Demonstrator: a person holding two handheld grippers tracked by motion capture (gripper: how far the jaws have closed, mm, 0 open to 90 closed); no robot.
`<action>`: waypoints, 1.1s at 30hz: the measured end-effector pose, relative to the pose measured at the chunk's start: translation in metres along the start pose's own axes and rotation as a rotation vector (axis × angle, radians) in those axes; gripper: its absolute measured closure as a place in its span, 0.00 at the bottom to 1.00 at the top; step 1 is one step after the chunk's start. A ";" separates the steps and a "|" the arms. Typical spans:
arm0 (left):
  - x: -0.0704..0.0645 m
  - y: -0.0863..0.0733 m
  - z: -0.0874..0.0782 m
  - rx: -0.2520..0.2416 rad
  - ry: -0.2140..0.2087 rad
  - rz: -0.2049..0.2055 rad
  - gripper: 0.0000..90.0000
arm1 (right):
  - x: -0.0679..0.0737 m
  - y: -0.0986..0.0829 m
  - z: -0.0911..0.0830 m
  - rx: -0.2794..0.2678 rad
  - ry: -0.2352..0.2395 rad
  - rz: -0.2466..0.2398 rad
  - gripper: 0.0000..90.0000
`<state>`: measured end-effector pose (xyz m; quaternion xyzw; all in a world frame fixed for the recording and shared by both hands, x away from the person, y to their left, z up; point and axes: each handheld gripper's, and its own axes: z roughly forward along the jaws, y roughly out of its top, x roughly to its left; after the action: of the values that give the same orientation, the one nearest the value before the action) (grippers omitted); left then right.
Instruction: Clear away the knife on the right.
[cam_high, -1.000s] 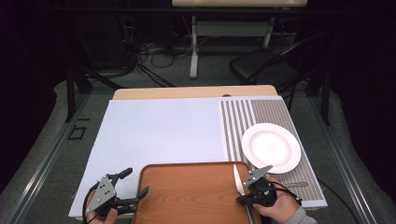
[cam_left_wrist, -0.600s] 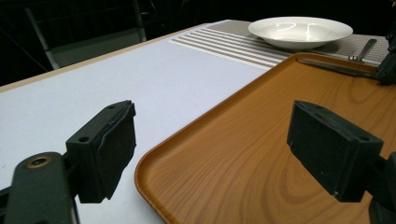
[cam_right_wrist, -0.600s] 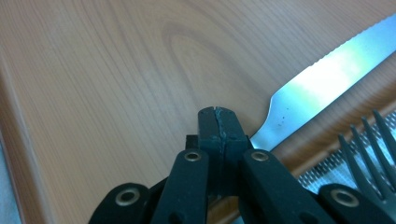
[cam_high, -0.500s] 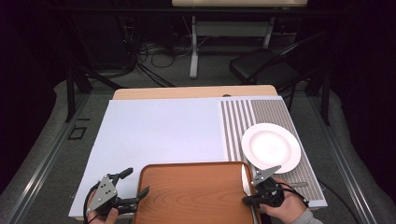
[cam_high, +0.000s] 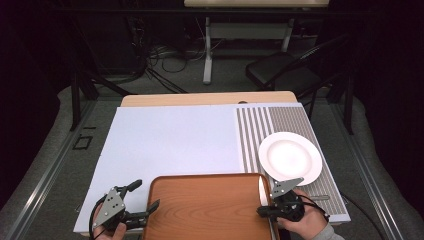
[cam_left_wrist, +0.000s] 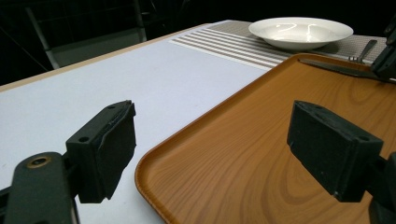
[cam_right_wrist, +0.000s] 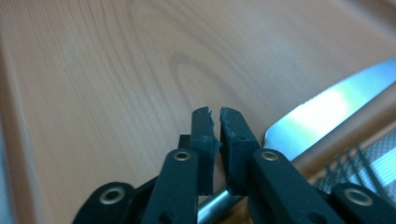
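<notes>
Pinched by its handle in the right gripper (cam_right_wrist: 215, 128), the silver table knife (cam_right_wrist: 322, 109) lies along the brown wooden tray's (cam_high: 205, 205) three-o'clock rim, blade toward twelve o'clock, its serrations plain in the right gripper view, while the left gripper (cam_left_wrist: 212, 149) gapes over the tray's corner on the white table (cam_high: 170, 140).

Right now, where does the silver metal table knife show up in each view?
High view: silver metal table knife along the right rim of the brown wooden tray, ahead of the right gripper.
Left gripper view: upper right, across the tray's far corner.
Right gripper view: blade at right, handle between the jaws.
Shared landmark: the tray.
</notes>
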<state>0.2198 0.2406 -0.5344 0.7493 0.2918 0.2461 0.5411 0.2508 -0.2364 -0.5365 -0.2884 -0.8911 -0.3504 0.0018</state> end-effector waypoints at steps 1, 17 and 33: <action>0.000 0.000 0.000 0.000 0.000 0.000 0.18 | 0.000 0.001 0.000 -0.017 -0.007 -0.023 0.91; 0.000 0.000 -0.001 -0.002 0.000 0.002 0.18 | -0.002 0.001 -0.003 -0.168 -0.063 -0.145 0.72; 0.000 0.000 -0.002 -0.003 0.003 0.004 0.18 | -0.004 0.001 -0.007 -0.299 -0.195 -0.315 0.46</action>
<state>0.2189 0.2420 -0.5338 0.7489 0.2907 0.2485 0.5412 0.2535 -0.2426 -0.5315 -0.1752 -0.8592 -0.4450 -0.1820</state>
